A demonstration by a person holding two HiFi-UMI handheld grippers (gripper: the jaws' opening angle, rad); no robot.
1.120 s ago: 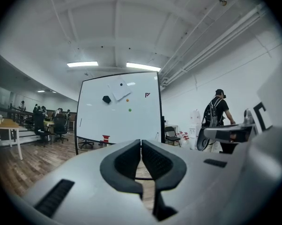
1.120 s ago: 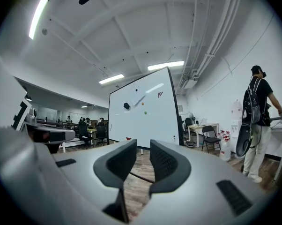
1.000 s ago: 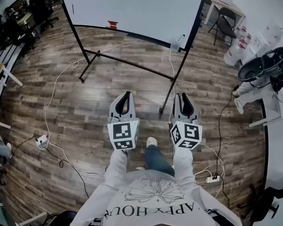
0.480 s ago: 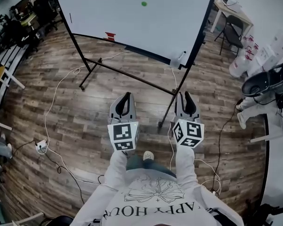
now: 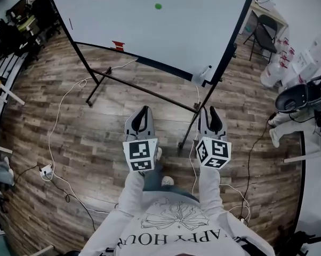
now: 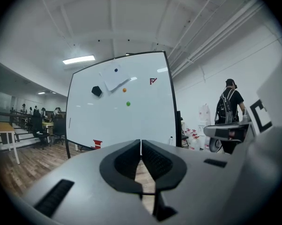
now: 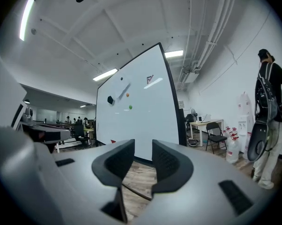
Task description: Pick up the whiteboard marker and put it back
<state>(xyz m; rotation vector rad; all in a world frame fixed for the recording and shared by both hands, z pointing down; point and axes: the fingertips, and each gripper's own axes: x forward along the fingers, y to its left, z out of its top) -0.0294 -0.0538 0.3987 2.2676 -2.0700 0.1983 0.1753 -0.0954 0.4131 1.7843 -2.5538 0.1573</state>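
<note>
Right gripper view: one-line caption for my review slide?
The right gripper, jaws just opening and empty, points at the whiteboard; a person stands at right.

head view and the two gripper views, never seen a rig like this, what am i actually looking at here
There is no robot: a person holds hand-held tongs, one pair per hand, and the cubes with square patterns are part of them. The head view is from a camera on the person's head looking steeply down. It shows the left tongs, the right tongs, a wood floor, and ahead a whiteboard on a stand. The other two views come from a camera riding on each pair, looking along its jaws. The left jaws are together. The right jaws stand apart and have just been opening, with nothing between them. On the board are a green dot and a red item at its lower edge. I cannot pick out a marker at this size.
</note>
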